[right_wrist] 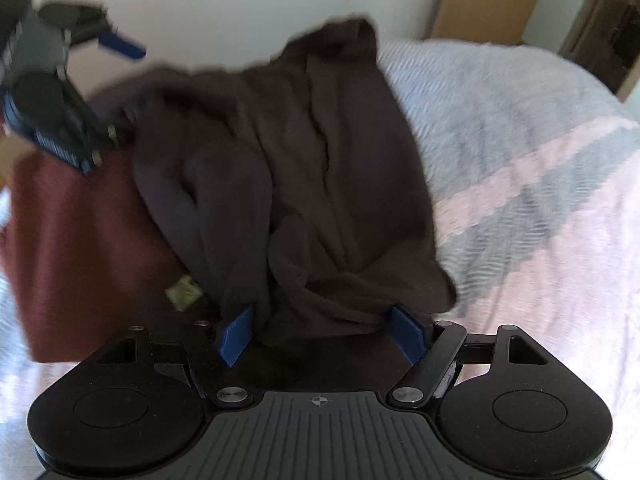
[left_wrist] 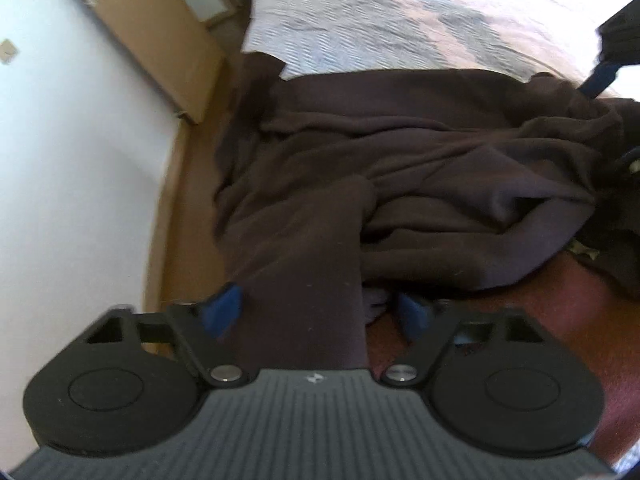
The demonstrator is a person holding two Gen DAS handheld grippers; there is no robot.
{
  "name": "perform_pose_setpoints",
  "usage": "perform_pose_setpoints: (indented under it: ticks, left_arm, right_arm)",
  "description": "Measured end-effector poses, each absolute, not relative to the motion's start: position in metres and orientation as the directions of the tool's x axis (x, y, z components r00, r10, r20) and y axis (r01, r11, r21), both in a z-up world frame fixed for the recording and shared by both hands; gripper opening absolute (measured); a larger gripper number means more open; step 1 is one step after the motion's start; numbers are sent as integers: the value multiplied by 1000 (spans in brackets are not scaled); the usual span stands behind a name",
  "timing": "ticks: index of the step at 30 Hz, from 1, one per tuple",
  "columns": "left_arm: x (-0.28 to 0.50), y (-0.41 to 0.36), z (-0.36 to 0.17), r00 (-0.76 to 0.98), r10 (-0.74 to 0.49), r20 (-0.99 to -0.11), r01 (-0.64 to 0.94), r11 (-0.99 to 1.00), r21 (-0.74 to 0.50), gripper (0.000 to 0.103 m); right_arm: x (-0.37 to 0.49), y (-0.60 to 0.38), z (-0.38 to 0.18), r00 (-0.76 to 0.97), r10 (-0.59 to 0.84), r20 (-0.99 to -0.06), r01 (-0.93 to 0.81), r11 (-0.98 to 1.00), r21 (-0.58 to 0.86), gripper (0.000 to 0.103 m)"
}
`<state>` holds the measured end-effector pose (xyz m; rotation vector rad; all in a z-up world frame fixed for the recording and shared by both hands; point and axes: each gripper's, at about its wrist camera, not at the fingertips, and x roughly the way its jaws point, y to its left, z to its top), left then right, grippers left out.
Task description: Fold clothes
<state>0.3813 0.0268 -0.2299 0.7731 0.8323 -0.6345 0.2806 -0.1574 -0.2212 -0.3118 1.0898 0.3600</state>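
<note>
A dark brown garment (right_wrist: 288, 184) lies crumpled on a striped bedspread (right_wrist: 520, 184), partly over a red cloth (right_wrist: 80, 248), just ahead of both grippers. It looks soft, limp and fairly thick, likely to sag and bunch; a hem or corner seems the best hold. The left gripper (left_wrist: 320, 312) stands apart with a strip of the fabric between its jaws; the right gripper (right_wrist: 324, 332) is spread around a bunched fold, not pinching it.

Left tongs (left_wrist: 320, 312) angled steeply down, blue pads (left_wrist: 224, 310) spread apart; right tongs (right_wrist: 322, 332) likewise downward, jaws parted.
</note>
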Motion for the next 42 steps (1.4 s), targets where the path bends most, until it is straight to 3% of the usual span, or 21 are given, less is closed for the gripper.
perform_pose_setpoints:
  ticks: [1,2,3,4,7,13,19,26,33,36,42]
  left_arm:
    - [381,27,-229,519,-194,-832,754,562,340,54]
    - [381,26,-228,515,-196,-835,761,553,339,41]
    - [378,26,-223,522,-200,-829,765,540,351,33]
    - [375,24,-217,536,-206,-818,766,525,370,20]
    - [362,21,-191,558,-245,-792,770,508,386,15]
    - [287,-9,-124,559,-379,-738,816,410,407,14]
    - [127,-83,-74,406,-561,-722,911,186,368,14]
    - [-65,-170,-84,93,-619,-780,989,-31,142,14]
    - [-149,-233,-75,-150,-611,-777,969,-248,8,14]
    - [-166,-247,-60,-282,-596,-752,912,-409,-18,14]
    - [-194,-262,-40,-435,-571,-696,820,-571,-44,15]
  right_arm:
    - [283,-158,-227,406,124,-906,-435,898,-72,77]
    - [285,-158,-232,397,118,-910,-436,897,-74,68]
    - [288,-158,-236,390,108,-914,-431,899,-78,50]
    - [291,-160,-237,385,91,-918,-422,902,-88,22]
    - [289,-181,-218,395,121,-911,-383,923,-44,15]
    - [227,-264,-134,554,82,-829,-247,967,-70,13]
    - [97,-364,-69,626,-39,-779,-80,990,-114,13]
    - [-127,-483,-51,578,-190,-794,158,980,-119,13]
    - [-324,-563,-20,460,-372,-806,437,885,-159,13]
    - [-364,-580,14,438,-461,-772,486,844,-227,13]
    - [-320,-597,79,507,-557,-657,466,819,-335,13]
